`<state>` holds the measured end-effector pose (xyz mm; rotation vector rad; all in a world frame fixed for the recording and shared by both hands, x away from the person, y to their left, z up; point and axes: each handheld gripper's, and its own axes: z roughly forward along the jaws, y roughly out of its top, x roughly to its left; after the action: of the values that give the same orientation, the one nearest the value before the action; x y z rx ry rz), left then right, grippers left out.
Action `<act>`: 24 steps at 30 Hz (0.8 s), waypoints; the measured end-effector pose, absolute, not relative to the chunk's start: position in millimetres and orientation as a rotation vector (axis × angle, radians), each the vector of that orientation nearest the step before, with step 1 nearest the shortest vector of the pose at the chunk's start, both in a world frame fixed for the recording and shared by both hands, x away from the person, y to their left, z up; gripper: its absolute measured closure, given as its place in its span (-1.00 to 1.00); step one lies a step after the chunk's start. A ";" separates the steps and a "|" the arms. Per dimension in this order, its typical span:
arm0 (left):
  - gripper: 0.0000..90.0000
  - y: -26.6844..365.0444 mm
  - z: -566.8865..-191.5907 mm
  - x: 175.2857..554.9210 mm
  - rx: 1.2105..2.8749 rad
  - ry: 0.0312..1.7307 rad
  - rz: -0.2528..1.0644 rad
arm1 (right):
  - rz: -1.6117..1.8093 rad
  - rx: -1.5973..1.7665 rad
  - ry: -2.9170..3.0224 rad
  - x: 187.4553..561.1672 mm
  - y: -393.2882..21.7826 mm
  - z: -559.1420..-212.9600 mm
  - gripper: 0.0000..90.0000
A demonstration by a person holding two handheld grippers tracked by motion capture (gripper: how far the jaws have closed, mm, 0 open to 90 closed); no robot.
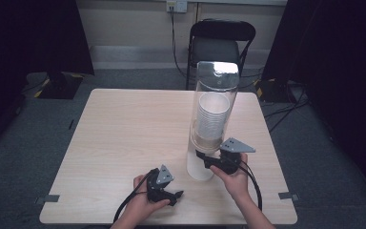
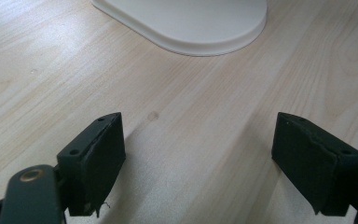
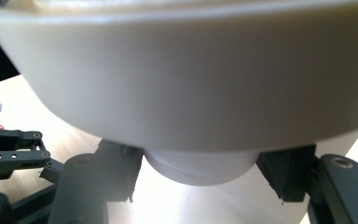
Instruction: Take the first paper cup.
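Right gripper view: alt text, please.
The right gripper has its black jaws closed on the bottom of a white cup protruding under the cup dispenser. The left gripper rests at the left on the table.

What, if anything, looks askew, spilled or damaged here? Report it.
Nothing stands out. The cup dispenser stands upright on the table, its stacked cups straight inside. The right gripper is shut on the bottom cup; the left gripper rests open nearby.

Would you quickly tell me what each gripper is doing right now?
Left gripper: open, holding nothing.
Right gripper: closed on the bottom cup under the dispenser.
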<state>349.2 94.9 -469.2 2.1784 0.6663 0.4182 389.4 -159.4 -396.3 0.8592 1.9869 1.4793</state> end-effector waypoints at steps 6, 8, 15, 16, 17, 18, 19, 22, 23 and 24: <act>-0.63 95.0 -469.1 349.1 2.180 0.667 0.418 | 1.500 0.862 1.978 389.3 -159.9 -396.5 -0.19; -0.63 95.0 -469.1 349.2 2.180 0.667 0.417 | 1.514 0.863 1.981 389.6 -159.3 -395.8 -0.21; -0.63 95.0 -469.0 349.2 2.181 0.667 0.417 | 1.528 0.899 1.950 390.3 -160.9 -392.2 -0.54; -0.63 95.0 -469.1 349.1 2.180 0.667 0.417 | 1.526 0.896 1.943 390.7 -161.5 -391.1 -0.54; -0.63 95.0 -469.1 349.1 2.180 0.668 0.417 | 1.529 0.895 1.939 390.5 -161.3 -390.0 -0.54; -0.63 95.0 -469.1 349.1 2.180 0.668 0.417 | 1.528 0.897 1.938 390.0 -161.1 -388.9 -0.54; -0.63 95.0 -469.1 349.1 2.180 0.667 0.417 | 1.529 0.884 1.939 389.5 -160.0 -386.7 -0.54; -0.63 95.0 -469.1 349.1 2.180 0.668 0.417 | 1.530 0.859 1.939 388.6 -156.5 -380.5 -0.53; -0.63 95.0 -469.1 349.1 2.180 0.667 0.417 | 1.518 0.857 1.936 389.0 -155.2 -378.0 -0.53; -0.63 95.0 -469.1 349.1 2.181 0.667 0.417 | 1.519 0.849 1.935 389.6 -154.3 -376.9 -0.51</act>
<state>349.1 95.0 -469.1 2.1805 0.6675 0.4171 389.6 -154.3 -376.9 0.8491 1.9352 1.5193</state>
